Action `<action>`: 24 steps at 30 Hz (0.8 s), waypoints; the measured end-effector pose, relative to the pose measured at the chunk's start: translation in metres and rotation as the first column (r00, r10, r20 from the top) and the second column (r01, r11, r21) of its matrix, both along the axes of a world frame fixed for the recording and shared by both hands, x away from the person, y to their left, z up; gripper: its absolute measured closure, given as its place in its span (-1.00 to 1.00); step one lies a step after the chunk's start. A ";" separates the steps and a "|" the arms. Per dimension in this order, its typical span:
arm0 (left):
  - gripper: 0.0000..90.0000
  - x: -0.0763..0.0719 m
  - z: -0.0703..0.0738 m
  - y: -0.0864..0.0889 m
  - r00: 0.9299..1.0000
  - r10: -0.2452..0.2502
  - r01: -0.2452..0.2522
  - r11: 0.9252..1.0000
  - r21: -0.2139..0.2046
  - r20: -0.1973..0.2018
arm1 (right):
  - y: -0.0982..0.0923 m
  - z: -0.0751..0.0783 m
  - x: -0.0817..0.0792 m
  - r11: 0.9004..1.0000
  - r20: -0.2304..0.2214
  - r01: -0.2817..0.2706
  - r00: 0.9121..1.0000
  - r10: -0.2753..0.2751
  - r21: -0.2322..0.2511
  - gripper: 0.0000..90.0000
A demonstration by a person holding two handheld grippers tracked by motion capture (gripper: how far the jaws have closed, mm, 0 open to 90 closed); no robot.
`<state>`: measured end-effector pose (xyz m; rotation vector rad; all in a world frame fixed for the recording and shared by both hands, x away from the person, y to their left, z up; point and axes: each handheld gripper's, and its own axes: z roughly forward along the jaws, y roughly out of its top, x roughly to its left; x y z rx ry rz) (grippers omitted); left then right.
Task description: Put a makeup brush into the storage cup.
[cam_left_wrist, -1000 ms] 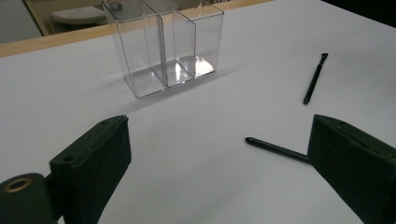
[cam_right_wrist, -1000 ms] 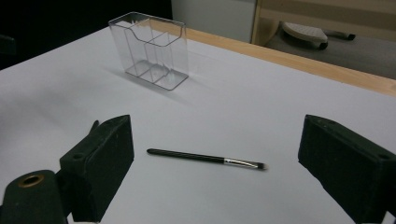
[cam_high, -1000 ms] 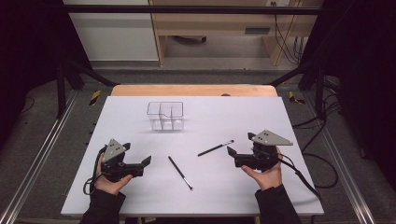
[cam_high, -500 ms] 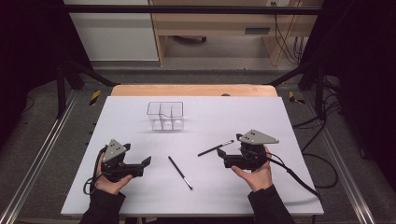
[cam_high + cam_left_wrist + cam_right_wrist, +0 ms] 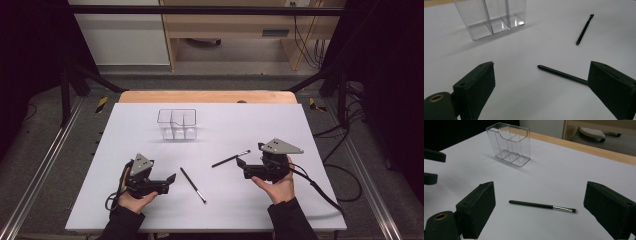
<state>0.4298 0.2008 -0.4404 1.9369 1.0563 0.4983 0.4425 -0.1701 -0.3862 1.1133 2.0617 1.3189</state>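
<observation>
As the right gripper (image 5: 241, 164) has slid toward 9 o'clock, wide open, empty | thin black brush with silver ferrule (image 5: 541, 205) lies flat on white worktop (image 5: 250, 120), now between its jaws | left gripper (image 5: 170, 182) open, idle | grasp looks imminent.

This was a lab or test room set up for recording, not a home. A white table (image 5: 310, 130) on a wooden top stood inside a black metal frame (image 5: 75, 75), with rails (image 5: 35, 185) along the floor at 9 and 3 o'clock and yellow-black hazard tape (image 5: 101, 104) on the grey floor. At 12 o'clock stood a plain wooden bench (image 5: 225, 25) and a white cabinet (image 5: 120, 40), loose cables (image 5: 305, 35) hung at 1 o'clock, and dark curtains closed off both sides.
</observation>
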 end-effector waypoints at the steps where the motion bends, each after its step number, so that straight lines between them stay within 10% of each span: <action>1: -0.85 0.000 -0.002 -0.003 1.000 0.003 -0.003 1.000 0.000 -0.007 | -0.001 0.000 0.000 1.000 0.003 0.004 1.000 -0.004 0.004 -0.76; 24: -0.72 0.007 -0.035 -0.062 0.992 0.059 -0.056 0.998 0.023 -0.114 | -0.016 -0.006 -0.001 0.999 0.012 0.036 0.999 -0.036 0.013 -0.79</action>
